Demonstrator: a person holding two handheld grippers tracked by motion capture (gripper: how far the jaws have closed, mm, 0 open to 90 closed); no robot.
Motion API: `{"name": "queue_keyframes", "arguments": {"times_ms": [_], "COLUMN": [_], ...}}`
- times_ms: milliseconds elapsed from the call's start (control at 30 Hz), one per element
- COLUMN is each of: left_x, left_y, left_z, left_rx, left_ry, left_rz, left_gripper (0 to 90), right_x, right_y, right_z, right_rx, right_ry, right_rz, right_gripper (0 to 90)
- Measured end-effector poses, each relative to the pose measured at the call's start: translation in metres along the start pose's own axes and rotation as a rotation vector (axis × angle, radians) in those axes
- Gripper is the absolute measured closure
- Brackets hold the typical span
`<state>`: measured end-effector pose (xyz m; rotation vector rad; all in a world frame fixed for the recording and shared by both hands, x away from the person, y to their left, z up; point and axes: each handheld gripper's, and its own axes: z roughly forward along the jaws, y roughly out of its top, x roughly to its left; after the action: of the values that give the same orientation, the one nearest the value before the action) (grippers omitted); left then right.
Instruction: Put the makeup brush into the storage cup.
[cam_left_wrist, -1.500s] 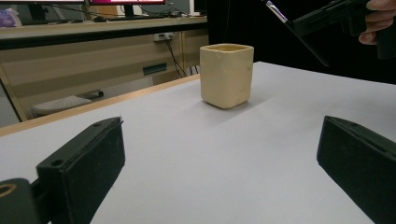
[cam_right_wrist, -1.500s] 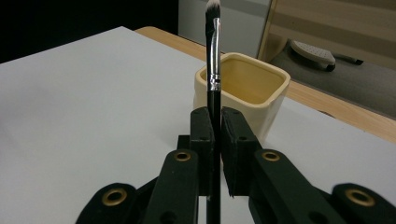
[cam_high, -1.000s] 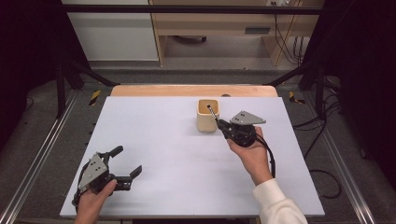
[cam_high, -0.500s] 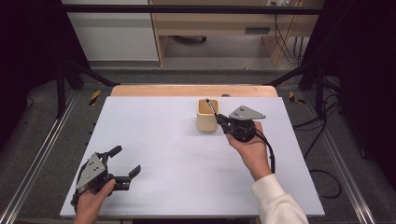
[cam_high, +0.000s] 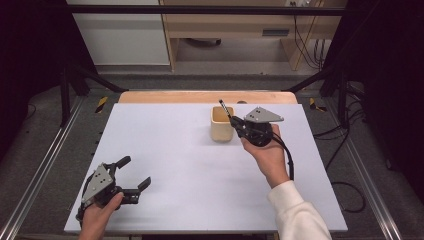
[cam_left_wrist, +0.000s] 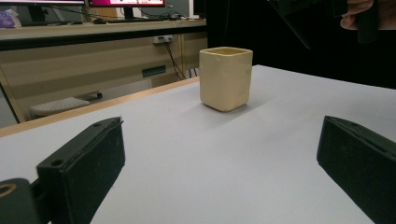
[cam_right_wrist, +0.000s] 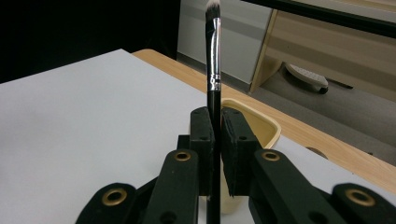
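A cream square cup (cam_high: 221, 125) stands on the white table (cam_high: 190, 170), right of centre toward the back. My right gripper (cam_high: 236, 124) hovers just right of the cup, shut on a black makeup brush (cam_high: 225, 108) whose bristles point up and away over the cup's rim. In the right gripper view the brush (cam_right_wrist: 213, 56) rises upright between the closed pads (cam_right_wrist: 233, 140), with the cup (cam_right_wrist: 254, 122) right behind them. My left gripper (cam_high: 135, 171) rests at the table's front left, open with nothing in it. Its view looks across the table at the cup (cam_left_wrist: 226, 78).
A wooden strip (cam_high: 200, 96) edges the table's far side. Metal frame rails (cam_high: 40, 170) run along both sides, with cables on the floor to the right. The right hand (cam_left_wrist: 369, 14) shows at the top right of the left gripper view.
The right gripper has shifted slightly toward the back with the brush, and the brush tip sits a bit higher over the cup. The left gripper has stayed put.
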<state>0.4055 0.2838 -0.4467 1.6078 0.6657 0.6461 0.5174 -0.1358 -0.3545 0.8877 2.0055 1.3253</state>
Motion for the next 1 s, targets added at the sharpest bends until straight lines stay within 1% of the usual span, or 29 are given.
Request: {"name": "queue_keyframes", "arguments": {"times_ms": [300,567,767,833,1000], "left_x": [0.0,0.0,0.0,0.0,0.0], "left_y": [0.0,0.0,0.0,0.0,0.0], "left_z": [0.0,0.0,0.0,0.0,0.001], "left_rx": [0.001,0.002,0.0,0.002,0.001], "left_ry": [0.0,-0.002,-0.002,-0.002,-0.003], "left_rz": [0.002,0.003,0.001,0.001,0.0], "left_gripper": [0.8,0.8,0.8,0.8,0.8], "right_x": [-0.001,0.0,-0.001,-0.001,-0.004], "right_y": [0.005,0.005,0.007,0.006,0.006], "right_z": [0.002,0.005,0.007,0.009,0.013], "right_rx": [-0.003,-0.005,-0.017,-0.015,-0.02], "right_ry": [-0.006,-0.008,-0.009,-0.016,-0.017], "right_rz": [-0.018,-0.031,-0.046,-0.051,-0.045], "right_gripper": [83.7,83.7,83.6,83.7,83.7]}}
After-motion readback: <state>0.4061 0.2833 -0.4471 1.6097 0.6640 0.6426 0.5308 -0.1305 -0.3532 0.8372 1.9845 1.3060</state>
